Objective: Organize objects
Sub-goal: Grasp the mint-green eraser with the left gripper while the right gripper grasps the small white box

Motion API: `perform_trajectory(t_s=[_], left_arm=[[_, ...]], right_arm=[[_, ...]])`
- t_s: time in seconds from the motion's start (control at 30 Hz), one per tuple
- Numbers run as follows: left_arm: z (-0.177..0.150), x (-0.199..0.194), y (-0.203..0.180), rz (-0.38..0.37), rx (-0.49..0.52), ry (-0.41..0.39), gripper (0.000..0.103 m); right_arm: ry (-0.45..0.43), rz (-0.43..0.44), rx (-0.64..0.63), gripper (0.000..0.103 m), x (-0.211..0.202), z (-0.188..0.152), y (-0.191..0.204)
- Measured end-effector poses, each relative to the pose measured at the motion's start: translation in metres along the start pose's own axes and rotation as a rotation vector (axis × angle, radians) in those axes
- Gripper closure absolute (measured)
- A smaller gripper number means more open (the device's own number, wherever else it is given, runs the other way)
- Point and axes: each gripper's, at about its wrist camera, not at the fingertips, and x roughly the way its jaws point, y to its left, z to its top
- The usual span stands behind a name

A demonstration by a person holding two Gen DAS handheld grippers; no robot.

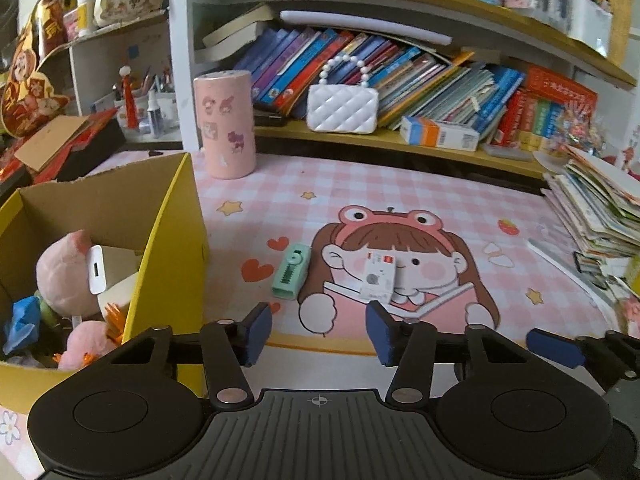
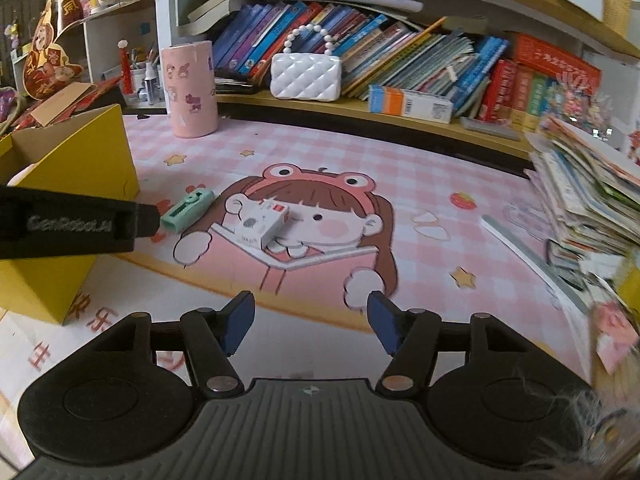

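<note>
Just right of the yellow cardboard box [image 1: 172, 240], flat on the pink checked mat [image 1: 420, 200]: a mint-green dispenser [image 1: 290, 272], possibly correction tape, and a step further from the box, a small white carton [image 1: 378, 278] with a red mark, resting at an angle. Both loose and in the open, so presumably the last strays to be gathered. Inside the box already: a pink plush toy [image 1: 68, 276] and a white charger block [image 1: 98, 276], heaped loosely, which suggests the box serves as the catch-all here. Hovering short of the carton and tipped downward, the left gripper [image 1: 318, 328], jaws about half apart, nothing between the blue pads. Out beyond it on the side away from the box, the right gripper [image 2: 312, 320], likewise partly spread and empty, lined up roughly with the carton from its own view. Looks like a two-handed approach, one item apiece: dispenser for the hand nearer the box, carton for the other, though only a guess. Behind the box, against the shelf, a pink sticker-covered canister [image 1: 226, 124] standing upright, apparently parked for good. Short trip into the box for either piece; open top, room enough on the near side.
</note>
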Motion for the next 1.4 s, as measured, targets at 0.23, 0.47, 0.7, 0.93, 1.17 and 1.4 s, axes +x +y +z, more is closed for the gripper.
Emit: perform_trajectory(t_s=[0.23,0.47,0.7,0.93,1.17,1.4], left_arm=[[0.013,0.019,0.005,0.052,-0.001,0.016,0.059],[0.031,0.04,0.004,0.08,-0.014,0.018,0.061],[0.043,0.051,0.004,0.105,-0.021,0.021,0.06],[0.045,0.061,0.002,0.116,-0.038,0.042,0.061],[0.041,0.092,-0.005,0.113,-0.051,0.091,0.064],[0.033,0.123,-0.001,0.15,-0.059,0.118,0.068]], right_arm=[[-0.026,0.136,-0.03,0.043,0.05,0.027,-0.006],[-0.026,0.19,-0.087,0.043,0.088,0.042,0.003],[-0.014,0.217,-0.088,0.043,0.113,0.041,0.011],[-0.025,0.198,-0.046,0.072,0.119,0.042,0.001],[-0.037,0.162,0.062,0.074,0.09,0.039,-0.032],[-0.041,0.192,0.123,0.075,0.055,0.035,-0.042]])
